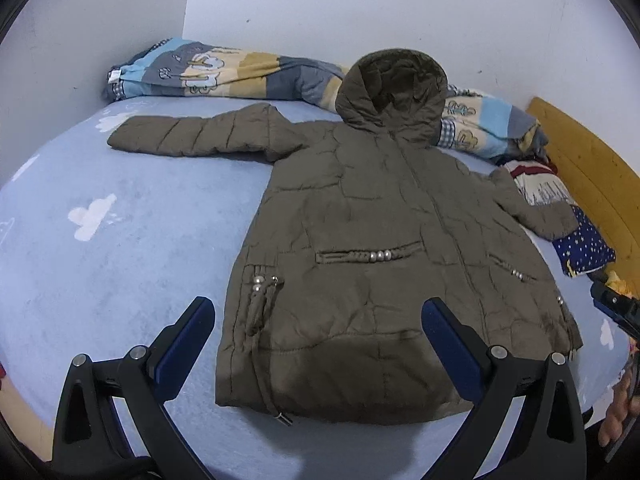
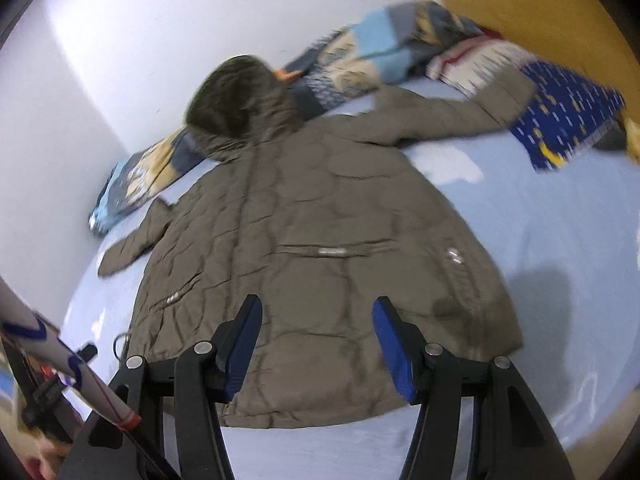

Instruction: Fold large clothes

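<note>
An olive-brown quilted hooded jacket (image 1: 372,248) lies spread flat on a light blue bed, front up, hood toward the wall and both sleeves stretched out sideways. My left gripper (image 1: 318,308) hovers open above the jacket's lower hem, nothing between its blue pads. In the right wrist view the same jacket (image 2: 320,240) fills the middle, slightly blurred. My right gripper (image 2: 318,308) hangs open over the hem area with its fingers apart and empty, clear of the fabric.
A rolled patterned quilt (image 1: 224,72) lies along the white wall behind the hood. A dark blue starry cloth (image 1: 580,248) and striped fabric sit under the right sleeve by a wooden headboard (image 1: 592,176). A person's sleeve (image 2: 48,344) shows at lower left.
</note>
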`<state>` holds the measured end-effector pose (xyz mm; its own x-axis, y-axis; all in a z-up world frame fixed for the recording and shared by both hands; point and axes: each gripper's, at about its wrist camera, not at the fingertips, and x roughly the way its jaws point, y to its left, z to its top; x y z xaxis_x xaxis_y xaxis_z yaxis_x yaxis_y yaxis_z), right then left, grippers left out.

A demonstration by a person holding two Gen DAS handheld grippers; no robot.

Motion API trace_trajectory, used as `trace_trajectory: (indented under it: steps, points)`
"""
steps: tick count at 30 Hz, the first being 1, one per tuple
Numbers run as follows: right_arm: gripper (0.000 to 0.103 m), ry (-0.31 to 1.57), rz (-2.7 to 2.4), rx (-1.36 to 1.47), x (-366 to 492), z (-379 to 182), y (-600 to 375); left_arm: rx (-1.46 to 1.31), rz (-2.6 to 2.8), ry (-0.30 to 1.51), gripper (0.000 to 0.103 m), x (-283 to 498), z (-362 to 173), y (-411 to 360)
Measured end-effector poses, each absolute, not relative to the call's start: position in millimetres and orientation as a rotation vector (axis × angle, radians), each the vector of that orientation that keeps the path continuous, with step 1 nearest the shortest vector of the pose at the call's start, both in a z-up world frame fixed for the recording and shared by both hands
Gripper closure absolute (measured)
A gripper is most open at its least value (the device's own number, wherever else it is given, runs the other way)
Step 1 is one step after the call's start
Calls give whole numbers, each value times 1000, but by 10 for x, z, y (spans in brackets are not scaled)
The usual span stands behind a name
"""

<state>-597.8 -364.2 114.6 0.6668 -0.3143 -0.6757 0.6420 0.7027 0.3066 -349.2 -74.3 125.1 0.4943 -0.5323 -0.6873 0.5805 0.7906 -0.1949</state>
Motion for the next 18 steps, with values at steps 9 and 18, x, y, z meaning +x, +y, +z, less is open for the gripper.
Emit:
trace_trajectory:
  steps: [9,18]
  points:
    - [33,498,-619,275,-5928,1560,-2864,143,-623,574,0,-4027,1561,-711]
    - [32,502,-606,196,-5926,1577,-2473,240,-658,449,0,-4510,1732,-766]
